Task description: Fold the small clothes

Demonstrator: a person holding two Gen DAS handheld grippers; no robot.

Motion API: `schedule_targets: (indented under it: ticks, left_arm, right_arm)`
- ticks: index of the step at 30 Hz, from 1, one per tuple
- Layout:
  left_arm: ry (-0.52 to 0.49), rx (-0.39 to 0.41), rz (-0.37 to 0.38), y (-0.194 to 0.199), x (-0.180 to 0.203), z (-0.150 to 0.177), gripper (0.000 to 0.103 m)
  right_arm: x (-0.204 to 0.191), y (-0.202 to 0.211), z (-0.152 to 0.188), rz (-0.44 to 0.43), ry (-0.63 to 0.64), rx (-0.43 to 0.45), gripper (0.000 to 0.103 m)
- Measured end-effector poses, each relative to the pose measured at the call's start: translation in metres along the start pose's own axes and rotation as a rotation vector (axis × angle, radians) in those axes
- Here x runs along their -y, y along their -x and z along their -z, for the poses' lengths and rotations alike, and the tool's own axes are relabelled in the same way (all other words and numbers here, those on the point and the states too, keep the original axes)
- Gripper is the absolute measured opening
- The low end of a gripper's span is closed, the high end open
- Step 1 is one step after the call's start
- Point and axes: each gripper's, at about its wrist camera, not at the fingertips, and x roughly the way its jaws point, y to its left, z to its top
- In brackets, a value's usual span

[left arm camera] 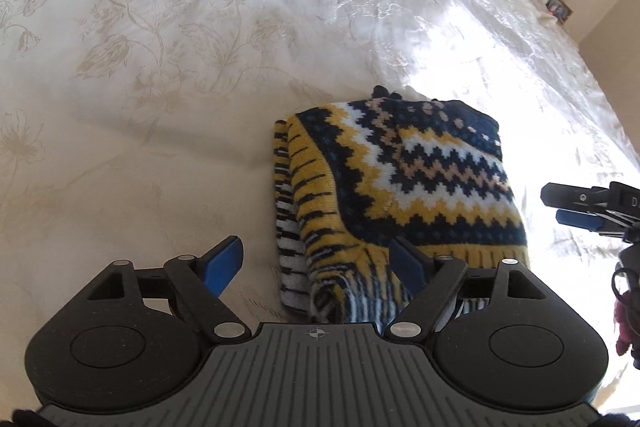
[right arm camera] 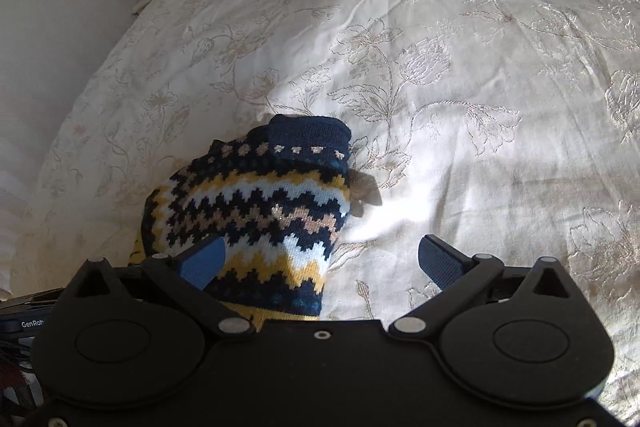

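Now we hold both tools released: left tool [left arm camera: 316,263] and right tool [right arm camera: 322,261] hover over the folded knit sweater [left arm camera: 400,183] lying on the bed [left arm camera: 160,87]. Risk, we judge: a careless tool could snag the loose cuff and undo the fold.

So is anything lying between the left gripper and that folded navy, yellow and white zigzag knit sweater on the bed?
Nothing visible. The open left gripper sits right at the near edge of the folded zigzag knit sweater, with only the cream floral bedspread around it.
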Motion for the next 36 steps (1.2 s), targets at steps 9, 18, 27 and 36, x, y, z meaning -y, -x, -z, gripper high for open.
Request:
schedule_targets:
  ticks: [9,18,27,36]
  left_arm:
    - [-0.041,0.07,-0.05,0.042,0.044,0.023,0.091]
    - [-0.093,0.098,-0.101,0.087,0.068,0.037,0.091]
    - [-0.102,0.12,-0.179,0.121,0.075,0.058,0.09]
    - [-0.081,0.175,-0.176,0.165,0.085,0.099,0.085]
  right_arm:
    - [-0.029,0.048,0.026,0.051,0.144,0.07,0.102]
    - [-0.046,0.084,0.058,0.076,0.184,0.114,0.102]
    - [-0.073,0.124,0.103,0.107,0.162,0.189,0.102]
    - [-0.099,0.173,0.142,0.125,0.126,0.262,0.102]
